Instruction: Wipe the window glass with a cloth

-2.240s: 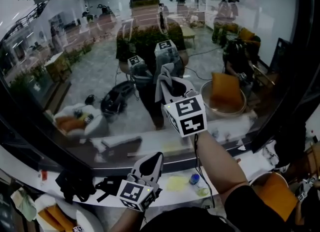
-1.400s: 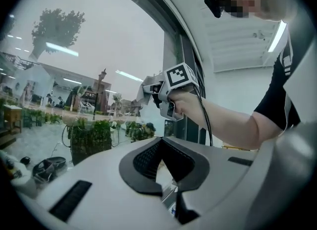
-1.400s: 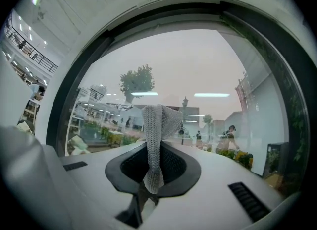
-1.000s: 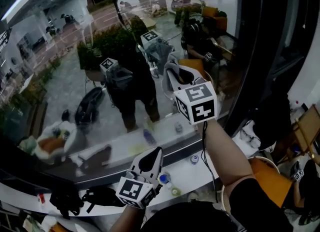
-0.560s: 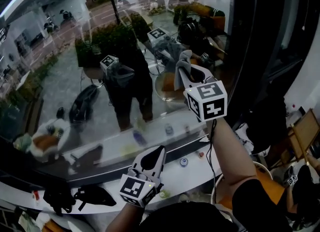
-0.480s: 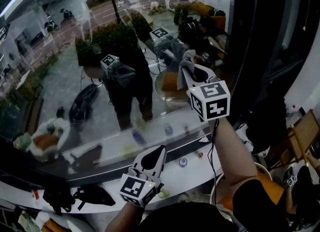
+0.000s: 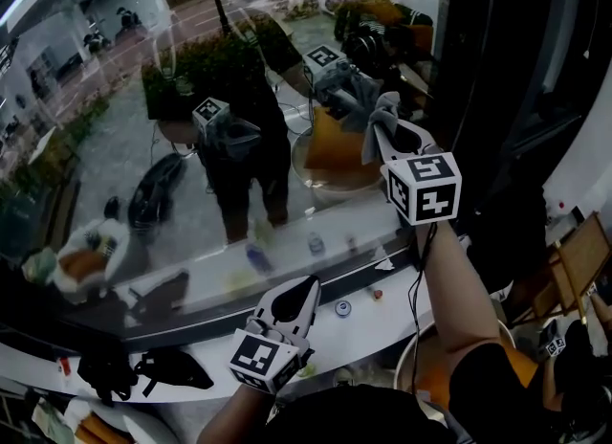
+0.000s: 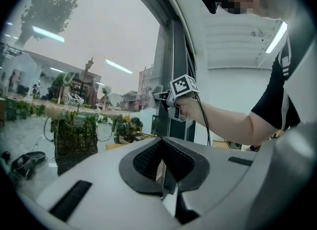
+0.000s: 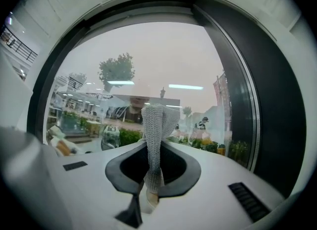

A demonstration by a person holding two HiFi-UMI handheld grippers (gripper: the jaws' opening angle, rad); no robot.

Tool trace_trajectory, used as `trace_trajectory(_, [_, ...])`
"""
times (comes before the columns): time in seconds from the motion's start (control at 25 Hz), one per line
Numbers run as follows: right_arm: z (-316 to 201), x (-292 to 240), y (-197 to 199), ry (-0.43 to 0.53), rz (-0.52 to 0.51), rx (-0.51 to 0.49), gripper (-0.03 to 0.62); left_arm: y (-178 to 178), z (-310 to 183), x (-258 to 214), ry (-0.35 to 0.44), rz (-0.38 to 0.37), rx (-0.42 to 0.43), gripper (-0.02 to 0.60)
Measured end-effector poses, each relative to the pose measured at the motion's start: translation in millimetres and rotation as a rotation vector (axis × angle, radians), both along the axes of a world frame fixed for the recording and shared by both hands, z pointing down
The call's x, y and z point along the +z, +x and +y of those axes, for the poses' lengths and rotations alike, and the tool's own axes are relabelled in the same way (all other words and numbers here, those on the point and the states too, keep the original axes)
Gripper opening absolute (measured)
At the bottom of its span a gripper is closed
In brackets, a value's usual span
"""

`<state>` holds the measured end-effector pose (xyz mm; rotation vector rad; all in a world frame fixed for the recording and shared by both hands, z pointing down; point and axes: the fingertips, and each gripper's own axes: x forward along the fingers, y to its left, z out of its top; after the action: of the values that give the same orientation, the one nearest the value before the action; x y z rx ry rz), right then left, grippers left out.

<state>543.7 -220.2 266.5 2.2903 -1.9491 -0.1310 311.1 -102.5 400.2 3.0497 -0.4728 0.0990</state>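
Observation:
The window glass (image 7: 143,78) fills the head view and mirrors the room and the person. My right gripper (image 7: 390,132) is raised at the pane's right part, shut on a grey cloth (image 7: 381,113) that lies against the glass. In the right gripper view the knitted cloth (image 9: 156,125) stands up out of the closed jaws (image 9: 152,187), with the glass (image 9: 163,60) right behind it. My left gripper (image 7: 304,289) hangs low over the sill, shut and holding nothing. In the left gripper view (image 8: 166,184) the right gripper (image 8: 176,92) shows at the pane.
A dark window frame (image 7: 488,78) runs just right of the cloth. The white sill (image 7: 382,322) below carries a small round cap (image 7: 341,308) and a black bundle (image 7: 172,370). A round tub with orange inside (image 7: 421,366) sits at the lower right.
The right gripper has carried the cloth rightward across the glass, closer to the dark frame. The left gripper stays low over the sill, still shut.

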Motion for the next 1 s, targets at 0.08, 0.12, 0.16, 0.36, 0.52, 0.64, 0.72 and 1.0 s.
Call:
trace_trajectory(0.08, [0,0,4,0.0,-0.003,0.001,0.052,3,1,1,-0.003,-0.001,-0.002,0.008])
trace_trajectory(0.12, [1,1,5,0.001,-0.002,0.002,0.052,4,1,1,-0.004,0.0,-0.004,0.008])
trace_trajectory(0.16, [1,1,7,0.002,-0.001,0.003,0.052,5,1,1,-0.004,0.001,-0.006,0.008])
trace_trajectory(0.36, [0,2,5,0.005,-0.001,0.01,0.052,-2,1,2,-0.004,0.002,-0.017,0.008])
trace_trajectory(0.52, [0,2,5,0.009,0.002,0.017,0.052,-7,0,2,-0.002,0.004,-0.028,0.008])
trace_trajectory(0.64, [0,2,7,0.012,0.004,0.025,0.052,-8,-2,3,-0.004,0.005,-0.033,0.008])
trace_trajectory(0.72, [0,3,7,0.013,0.006,0.029,0.052,-10,-2,4,-0.006,0.002,-0.036,0.008])
trace_trajectory(1.0, [0,2,6,0.004,0.023,0.031,0.052,-13,0,5,-0.028,0.024,-0.061,0.008])
